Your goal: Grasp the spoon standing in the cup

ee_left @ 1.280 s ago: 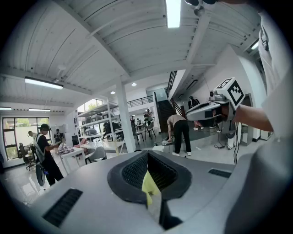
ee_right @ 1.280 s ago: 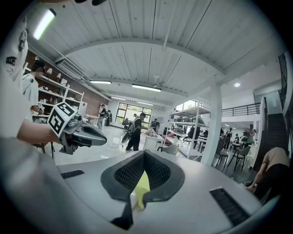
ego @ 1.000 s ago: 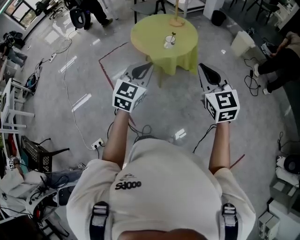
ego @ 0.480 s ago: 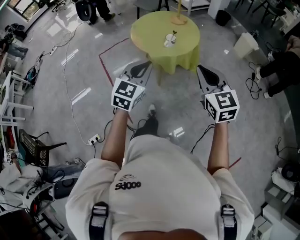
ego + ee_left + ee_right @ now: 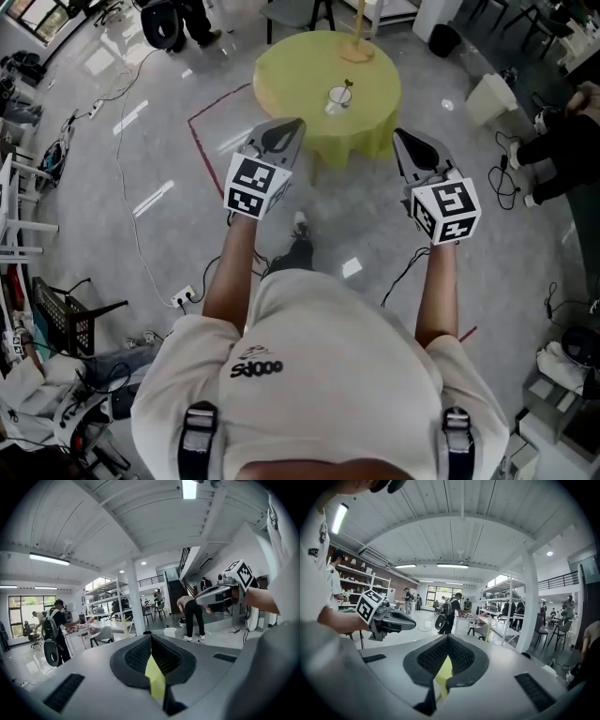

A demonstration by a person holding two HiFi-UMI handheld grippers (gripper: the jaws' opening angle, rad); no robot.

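In the head view a round table (image 5: 291, 70) under a yellow-green cloth stands ahead of me. A pale cup (image 5: 337, 97) sits on it, with a spoon (image 5: 346, 86) standing in it. My left gripper (image 5: 287, 127) is held out at the table's near left edge, well short of the cup. My right gripper (image 5: 404, 140) is at the near right edge, also apart from the cup. Both are shut with nothing between the jaws. In the left gripper view (image 5: 151, 637) and the right gripper view (image 5: 447, 637), the closed pads show only a sliver of yellow cloth.
A wooden stand (image 5: 353, 42) rests on the table's far side. Red tape lines (image 5: 199, 136) and loose cables (image 5: 127, 169) lie on the grey floor at left. A white bin (image 5: 487, 94) and a seated person (image 5: 562, 141) are at right, a chair (image 5: 295, 11) behind the table.
The table has drawn nearer to both grippers as the person steps forward. Both grippers stay shut and level, side by side.
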